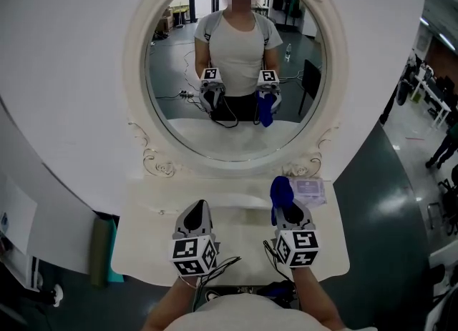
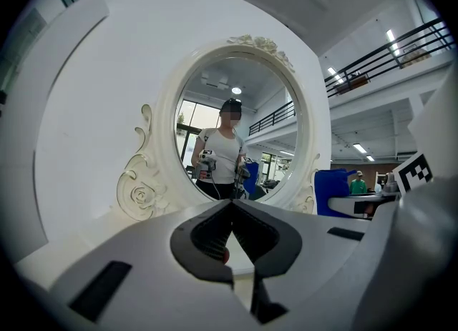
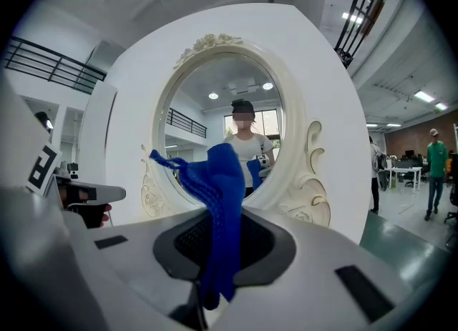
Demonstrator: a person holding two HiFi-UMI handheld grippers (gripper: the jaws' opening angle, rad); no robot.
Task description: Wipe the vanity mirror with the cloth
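Observation:
The oval vanity mirror point(image 1: 236, 65) in its ornate cream frame point(image 1: 154, 161) stands at the back of a white vanity top point(image 1: 236, 208); it also fills the left gripper view point(image 2: 236, 133) and the right gripper view point(image 3: 222, 122). My right gripper point(image 1: 285, 204) is shut on a blue cloth point(image 1: 280, 192), which sticks up from its jaws point(image 3: 218, 201). It hovers over the vanity top, short of the glass. My left gripper point(image 1: 195, 215) is shut with nothing in it point(image 2: 230, 208) and hangs level with the right one, to its left.
A clear packet point(image 1: 309, 190) lies on the vanity top beside the right gripper. A green thing point(image 1: 100, 251) leans at the vanity's left edge. The glass reflects a person holding both grippers. Dark floor point(image 1: 386, 201) lies to the right.

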